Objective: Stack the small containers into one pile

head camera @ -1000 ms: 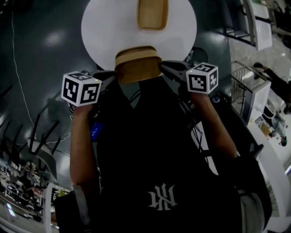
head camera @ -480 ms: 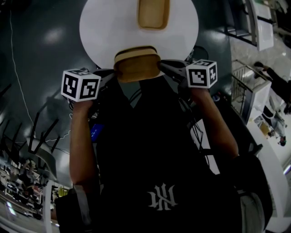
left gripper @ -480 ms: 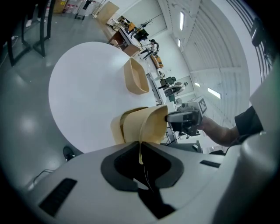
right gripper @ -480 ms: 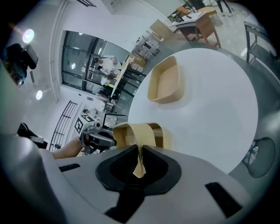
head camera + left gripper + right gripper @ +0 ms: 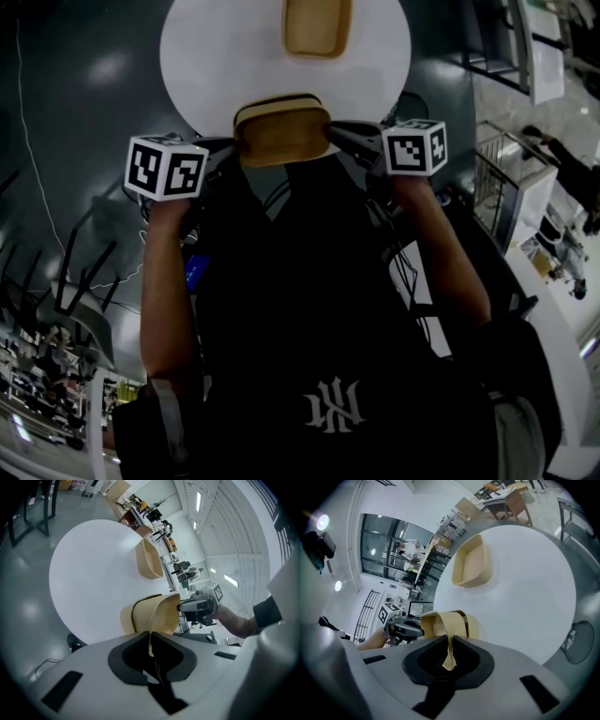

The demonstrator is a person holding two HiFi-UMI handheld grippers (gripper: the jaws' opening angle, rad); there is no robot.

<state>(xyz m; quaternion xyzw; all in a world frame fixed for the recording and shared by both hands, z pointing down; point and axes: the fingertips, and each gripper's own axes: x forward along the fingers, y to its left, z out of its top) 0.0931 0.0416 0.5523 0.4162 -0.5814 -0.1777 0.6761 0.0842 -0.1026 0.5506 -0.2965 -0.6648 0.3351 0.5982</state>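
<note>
The left gripper (image 5: 225,155) and the right gripper (image 5: 339,141) hold one light brown rounded plastic tub (image 5: 281,131) between them. It hangs over the near edge of the round white counter (image 5: 216,66). The jaws of each gripper are almost together and pinch the thin wall of the tub, one gripper on each side. The left gripper view shows the wall (image 5: 157,613) going down between its jaws, and the right gripper view shows the same (image 5: 443,620). The other light brown tub (image 5: 317,26) sits alone at the far side of the counter, well apart from the held one.

The job now seems to be to carry the held tub over and set it inside the other tub. To do this well, both hands should move together at the same speed, so the tub does not twist or slip out of the small pinch. The tub should stay level. Its long sides should line up with the other tub's long sides. Then it should go straight down. The jaws should open only when the tub rests inside.
</note>
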